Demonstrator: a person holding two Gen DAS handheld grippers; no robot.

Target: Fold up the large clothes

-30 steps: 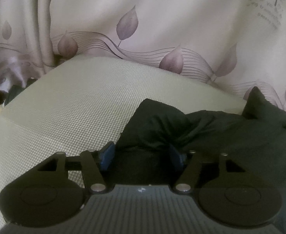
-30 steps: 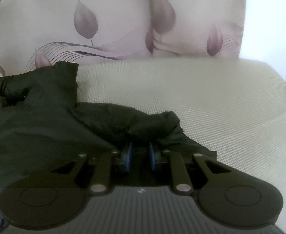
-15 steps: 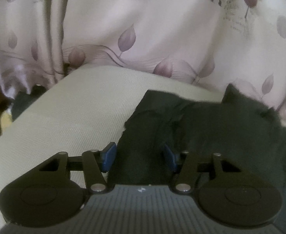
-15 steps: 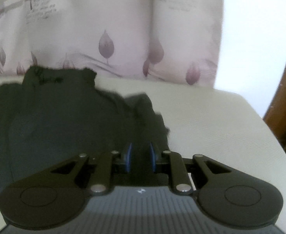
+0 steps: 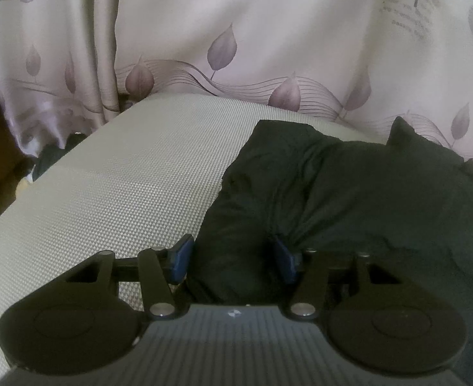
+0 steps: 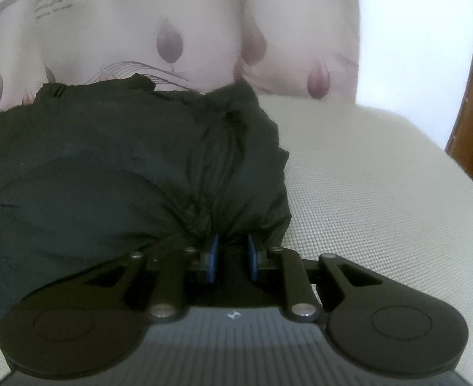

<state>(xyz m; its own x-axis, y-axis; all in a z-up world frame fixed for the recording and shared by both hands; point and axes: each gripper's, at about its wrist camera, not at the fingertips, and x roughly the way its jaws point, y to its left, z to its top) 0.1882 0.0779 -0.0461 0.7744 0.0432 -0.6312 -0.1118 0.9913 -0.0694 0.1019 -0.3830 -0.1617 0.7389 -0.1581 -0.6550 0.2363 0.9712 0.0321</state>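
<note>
garment: i see the dark green-black crumpled cloth garment (image 5: 349,199) on the pale woven cushion (image 5: 114,193), stretched across between both jaws.
left gripper (image 5: 233,259): just opened wider, half-wide around a bunch.
right gripper (image 6: 231,257): narrow, pinching gathered cloth.

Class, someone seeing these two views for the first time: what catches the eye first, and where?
A bulky dark garment heaped on the pale woven cushion, against a leaf-print curtain. The right claw pinches a gathered bunch of its fabric; the left claw straddles a thick fold at its other end.
</note>
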